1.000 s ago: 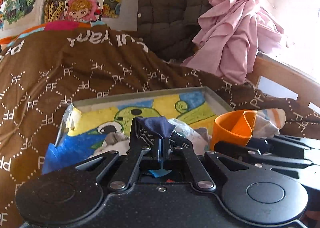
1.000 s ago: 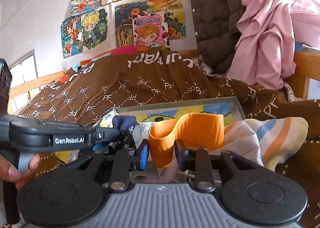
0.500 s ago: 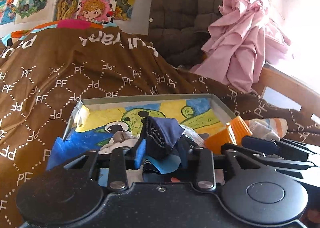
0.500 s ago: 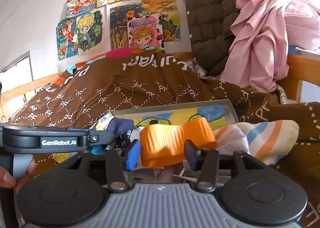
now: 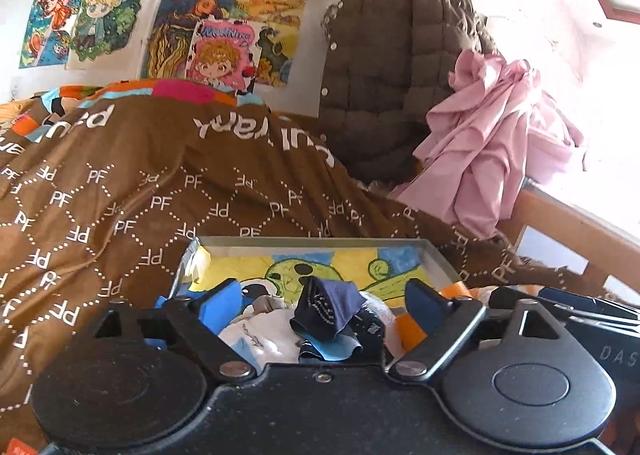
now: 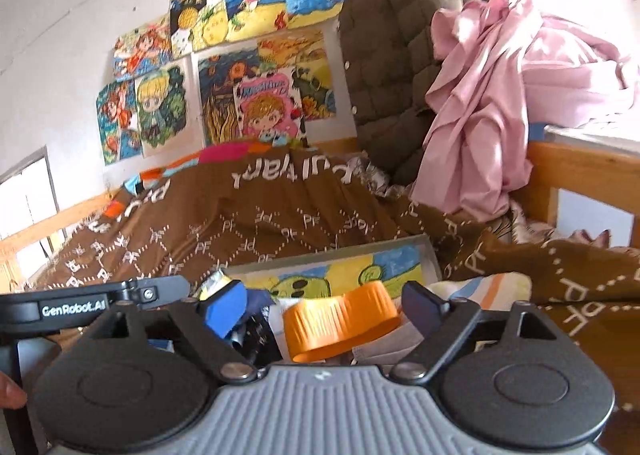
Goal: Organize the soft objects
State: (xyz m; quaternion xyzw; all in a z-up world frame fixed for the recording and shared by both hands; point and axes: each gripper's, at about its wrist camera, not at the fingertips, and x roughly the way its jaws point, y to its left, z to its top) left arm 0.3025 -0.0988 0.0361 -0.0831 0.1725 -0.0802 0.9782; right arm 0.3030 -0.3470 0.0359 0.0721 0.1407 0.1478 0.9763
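Brown bedding (image 5: 160, 191) carries the tray (image 5: 436, 255); both tongs, left gripper (image 5: 326, 305) and right gripper (image 6: 322, 305), gape empty above the navy sock (image 5: 328, 311) and orange cloth (image 6: 340, 315), heaped loosely, liable to spill.

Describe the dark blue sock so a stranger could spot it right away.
Find the shallow tray with the cartoon drawing, on the brown blanket. The dark blue sock sits on top of the clothes pile inside. It is the only navy piece, standing crumpled, with tiny pale dots, above white cloth.
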